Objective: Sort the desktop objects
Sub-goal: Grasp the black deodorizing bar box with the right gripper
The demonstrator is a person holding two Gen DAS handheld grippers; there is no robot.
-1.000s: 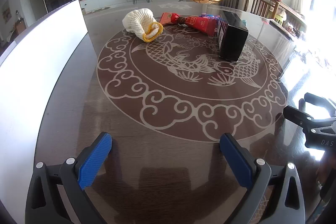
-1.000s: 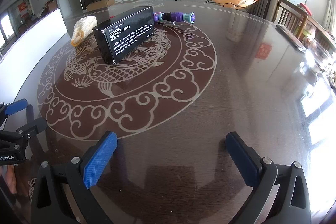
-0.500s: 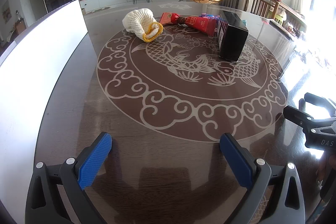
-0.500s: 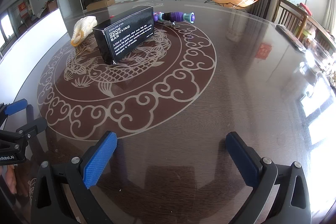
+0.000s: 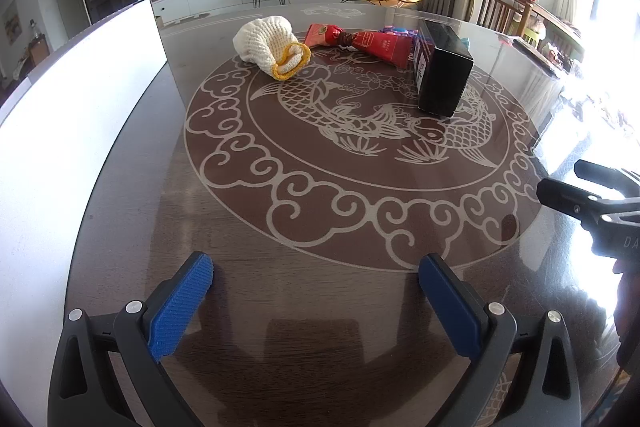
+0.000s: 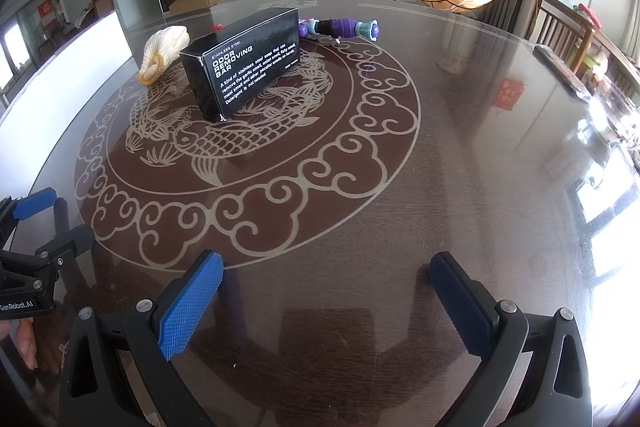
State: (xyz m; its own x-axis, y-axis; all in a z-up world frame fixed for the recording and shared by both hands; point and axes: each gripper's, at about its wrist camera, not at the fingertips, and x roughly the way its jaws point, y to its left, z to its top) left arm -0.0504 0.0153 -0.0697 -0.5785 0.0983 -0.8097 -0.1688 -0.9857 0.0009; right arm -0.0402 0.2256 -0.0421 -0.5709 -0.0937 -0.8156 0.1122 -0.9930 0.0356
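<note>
Both tongs just hanging over the near edge of the dark round table [image 5: 120,195], well short of the black box [image 5: 442,75]; left gripper [image 5: 316,301] spread wide with nothing between the blue pads [image 5: 180,311]; right gripper [image 6: 326,297] same deal, jaws wide apart and empty, off to the right of the left one and showing up at the edge of the left wrist view.

Black box standing on its long edge on the fish pattern [image 5: 360,115] in the middle of the table, white "ODOR REMOVING BAR" text readable from the right wrist view [image 6: 244,65]; cream knitted pouch [image 5: 272,47] with a yellow rim lying left of the box, apart from it; red packet [image 5: 360,43] just behind the box, touching or nearly, hard to tell; purple toy [image 6: 340,27] behind the box too, on its far side, lying flat; big white panel [image 5: 72,99] way left of the box, past the pouch, along the table's edge.
</note>
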